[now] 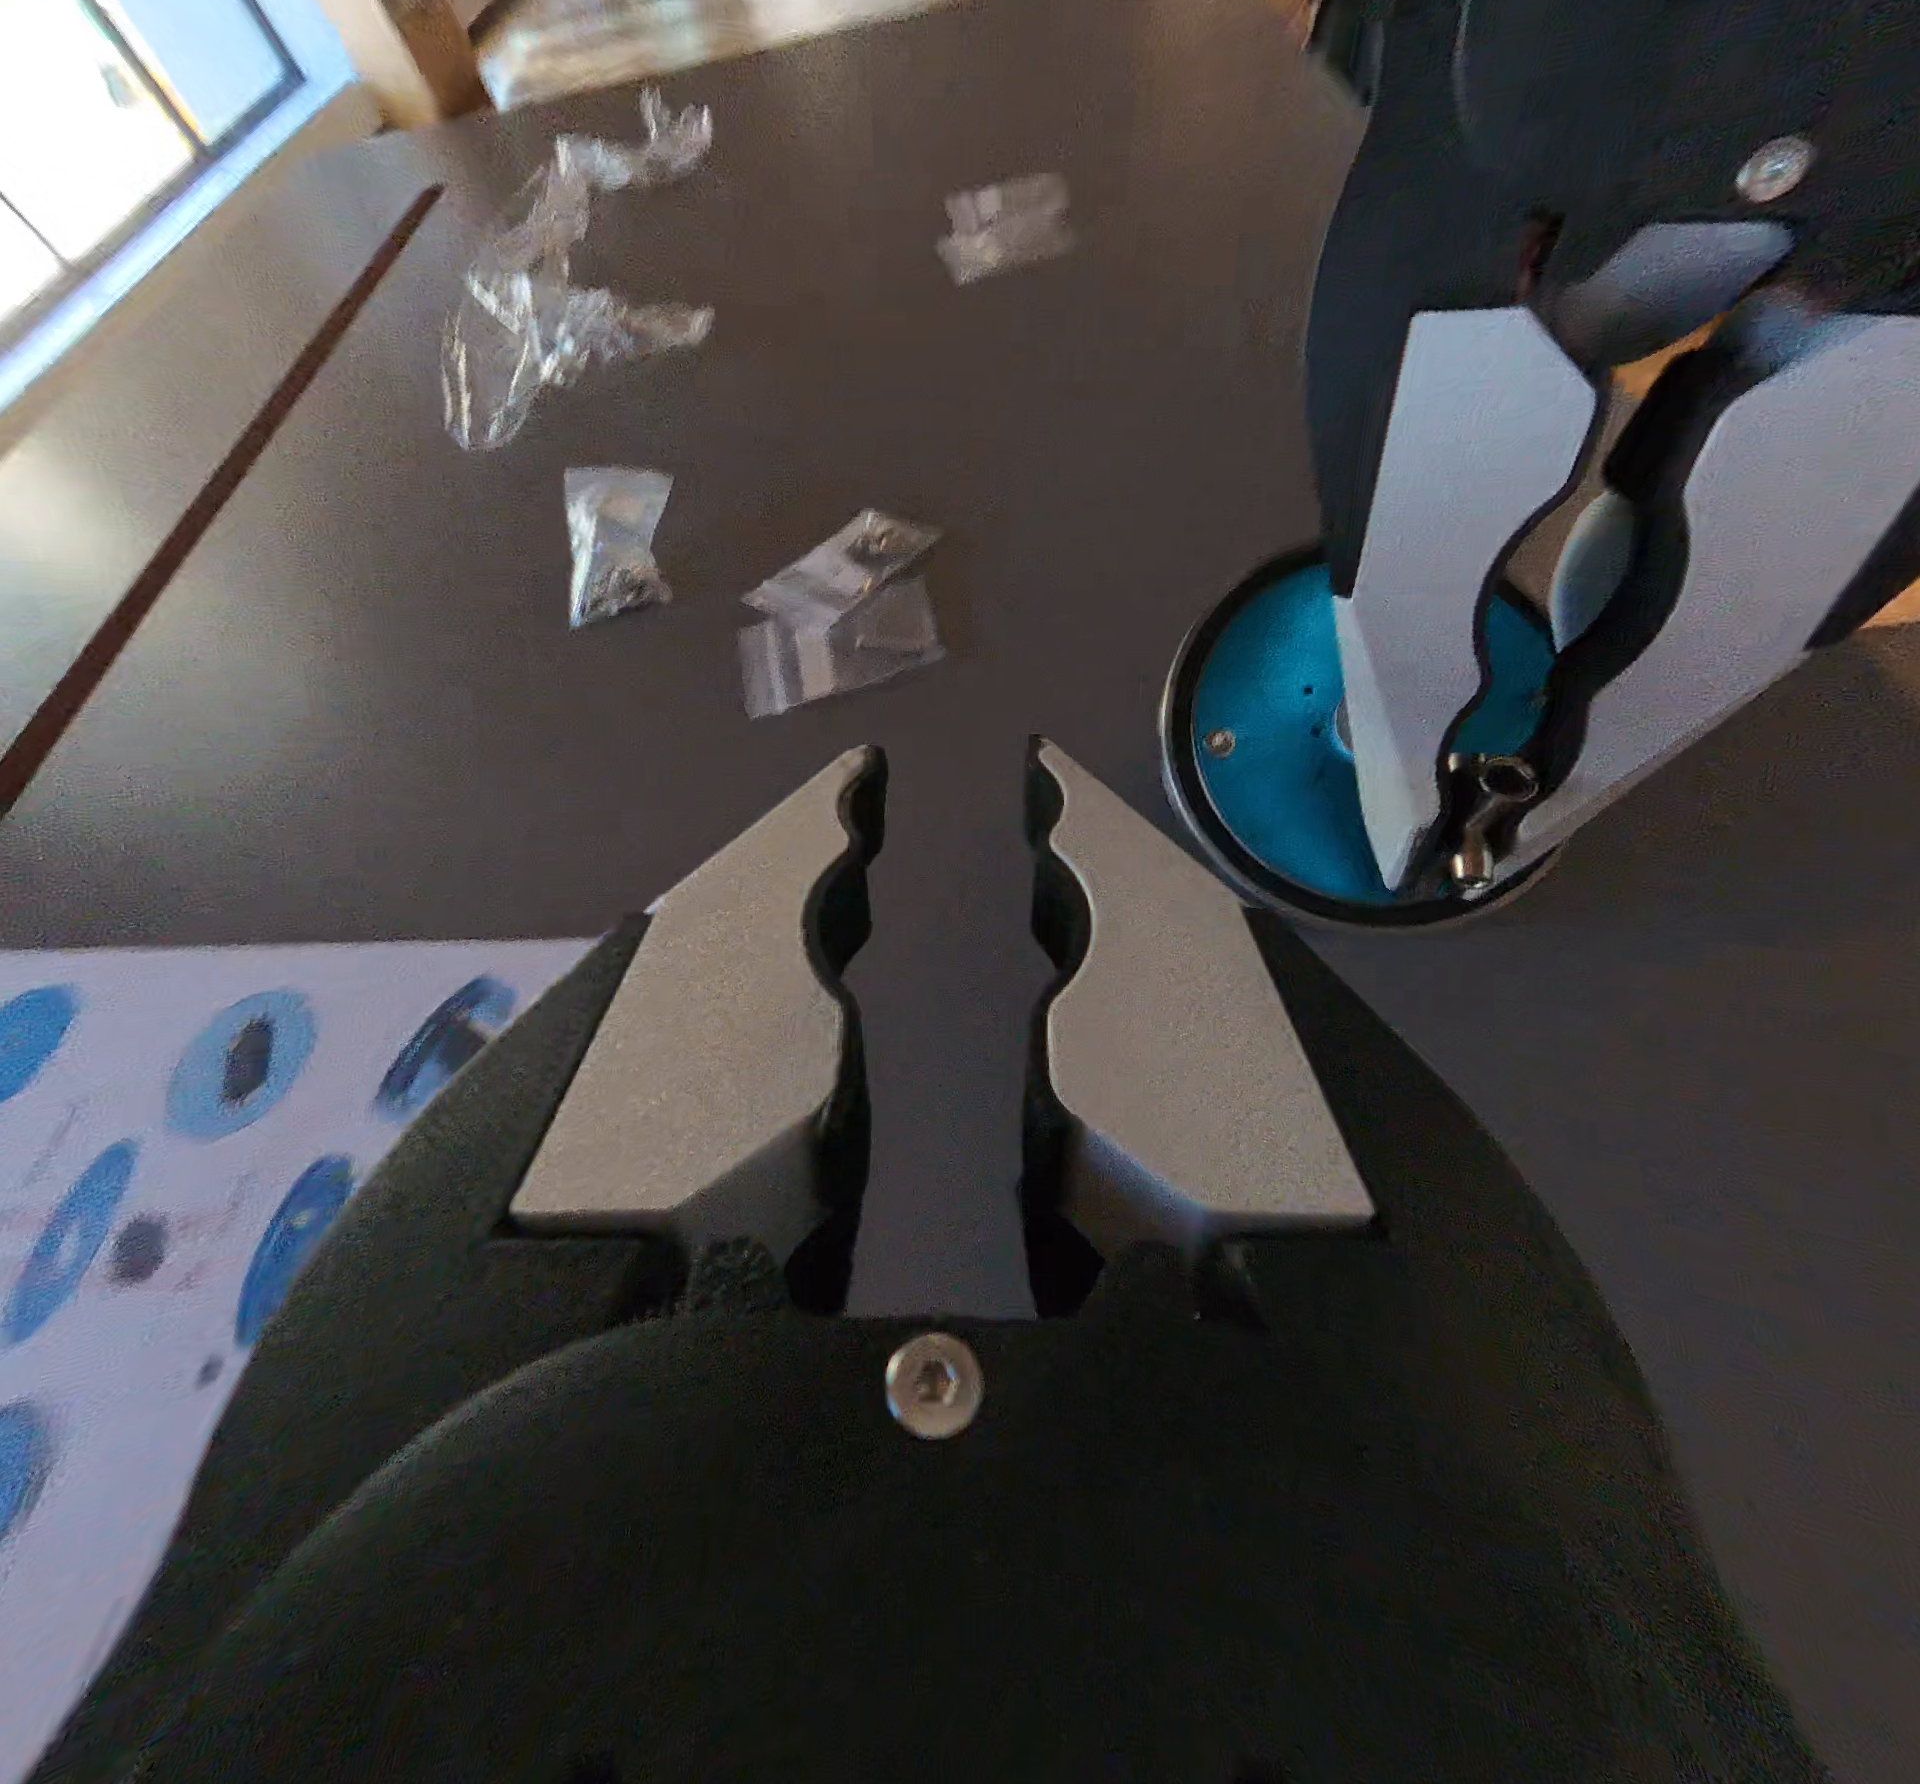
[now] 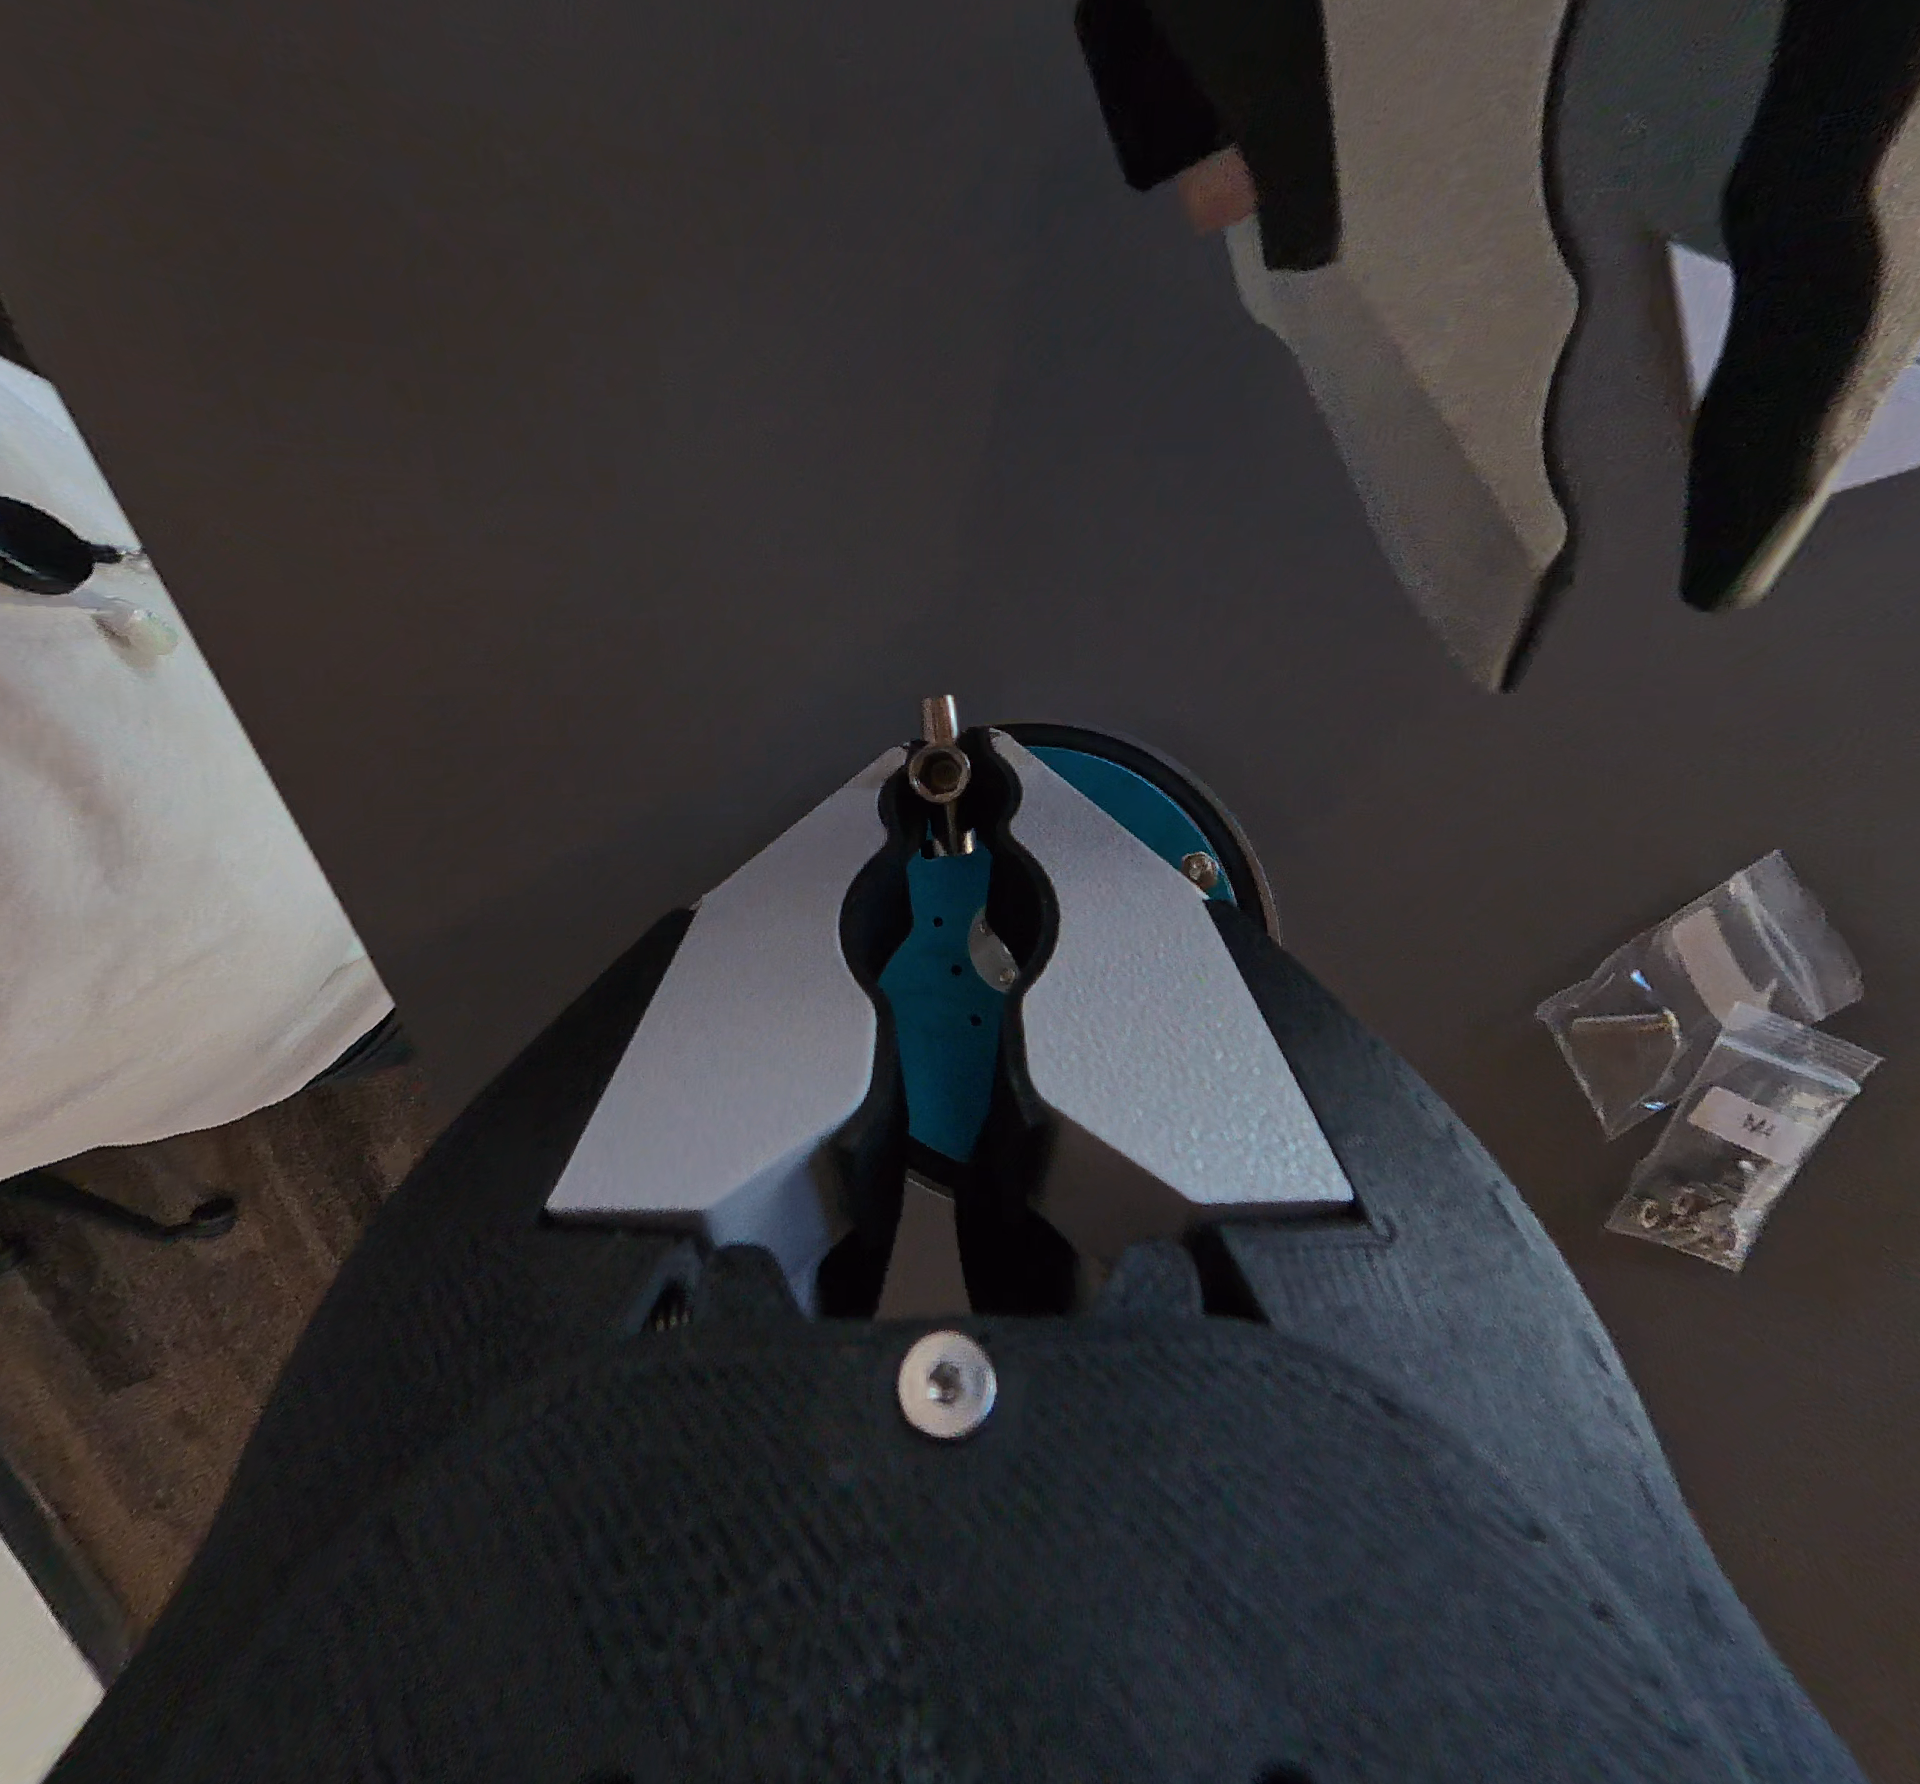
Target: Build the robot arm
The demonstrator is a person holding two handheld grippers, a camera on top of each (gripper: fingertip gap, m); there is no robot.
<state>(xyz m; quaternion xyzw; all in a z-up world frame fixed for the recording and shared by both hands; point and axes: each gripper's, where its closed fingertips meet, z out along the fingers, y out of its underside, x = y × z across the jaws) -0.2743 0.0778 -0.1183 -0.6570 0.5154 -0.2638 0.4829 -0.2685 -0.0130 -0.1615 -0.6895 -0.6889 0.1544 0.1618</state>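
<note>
Small silver metal hex key [image 1: 1481,804] [image 2: 938,770], one, is clamped at the tip of the right tool [image 1: 1455,856] [image 2: 943,747], directly over one round blue disc with a black rim [image 1: 1262,758] [image 2: 1101,784] on the dark grey tabletop [image 1: 1039,363] [image 2: 623,280]. Left tool [image 1: 956,768] [image 2: 1600,633] is narrowly parted, empty, just beside the disc. Clear plastic bags: five in the left view; nearest are two overlapping ones [image 1: 842,617] [image 2: 1714,1038]. One white printed sheet [image 1: 125,1142] lies at the near left edge. Open tabletop lies ahead.

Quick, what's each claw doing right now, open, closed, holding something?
Left claw: open, holding nothing.
Right claw: closed on a small metal screw, above the blue disc.
</note>
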